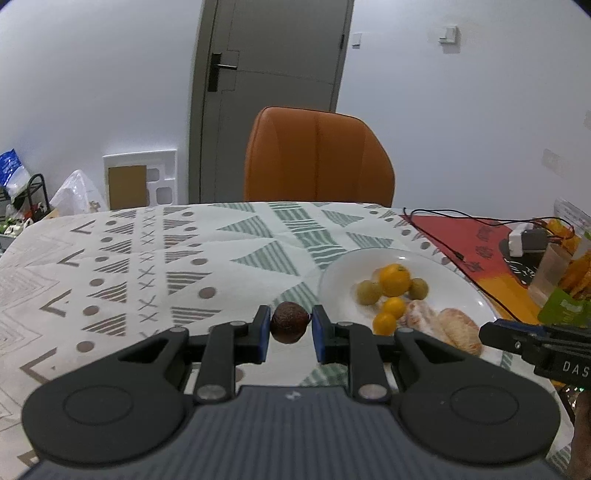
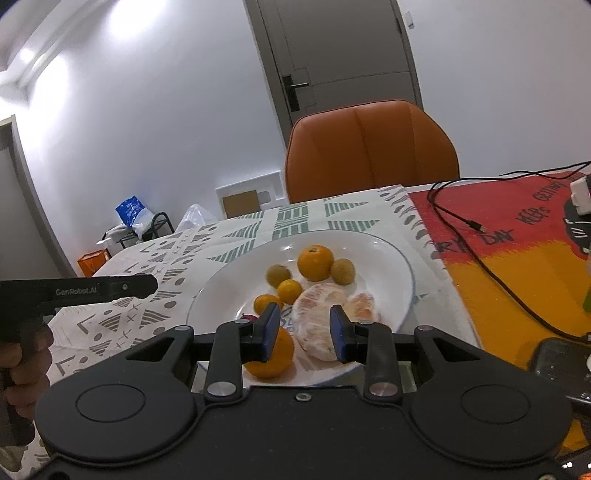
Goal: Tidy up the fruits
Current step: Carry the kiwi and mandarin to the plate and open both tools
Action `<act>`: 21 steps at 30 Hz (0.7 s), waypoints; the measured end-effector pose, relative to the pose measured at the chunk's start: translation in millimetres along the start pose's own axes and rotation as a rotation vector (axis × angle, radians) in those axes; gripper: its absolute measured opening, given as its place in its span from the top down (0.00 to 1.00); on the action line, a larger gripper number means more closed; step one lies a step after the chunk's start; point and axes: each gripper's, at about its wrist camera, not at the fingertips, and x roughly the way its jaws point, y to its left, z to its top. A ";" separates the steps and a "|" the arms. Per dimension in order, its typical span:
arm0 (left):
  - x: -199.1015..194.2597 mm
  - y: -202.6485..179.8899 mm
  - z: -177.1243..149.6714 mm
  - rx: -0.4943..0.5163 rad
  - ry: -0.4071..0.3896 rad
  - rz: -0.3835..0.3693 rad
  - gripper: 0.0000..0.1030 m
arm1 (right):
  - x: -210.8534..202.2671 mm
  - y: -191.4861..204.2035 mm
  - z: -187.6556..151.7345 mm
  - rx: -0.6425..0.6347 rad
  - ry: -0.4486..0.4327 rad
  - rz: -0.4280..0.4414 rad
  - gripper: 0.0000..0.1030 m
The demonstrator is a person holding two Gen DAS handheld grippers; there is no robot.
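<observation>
Pale walls (image 1: 461,122) surround a grey-green door (image 1: 273,74) with a dark handle. An orange chair (image 1: 317,155) stands at the far edge of the table, whose patterned cloth (image 1: 147,251) covers it. Ceiling light glares off the wall (image 2: 129,18).

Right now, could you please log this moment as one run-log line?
left gripper: around dark brown fruit, left of white plate | right gripper: open over plate, peeled citrus between fingers

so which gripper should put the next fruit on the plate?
Left. The left gripper already brackets the brown fruit beside the plate; the right gripper hovers open, empty, over plated fruit.
</observation>
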 end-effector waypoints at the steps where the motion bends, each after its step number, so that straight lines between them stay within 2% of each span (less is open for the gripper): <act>1: 0.4 -3.2 0.6 0.005 -0.001 -0.003 0.78 | -1.9 -2.1 -0.9 0.004 -0.003 0.000 0.69; 21: 12.7 -60.1 7.1 0.074 -0.010 -0.066 0.78 | -23.8 -32.0 -11.5 0.078 -0.024 0.006 0.65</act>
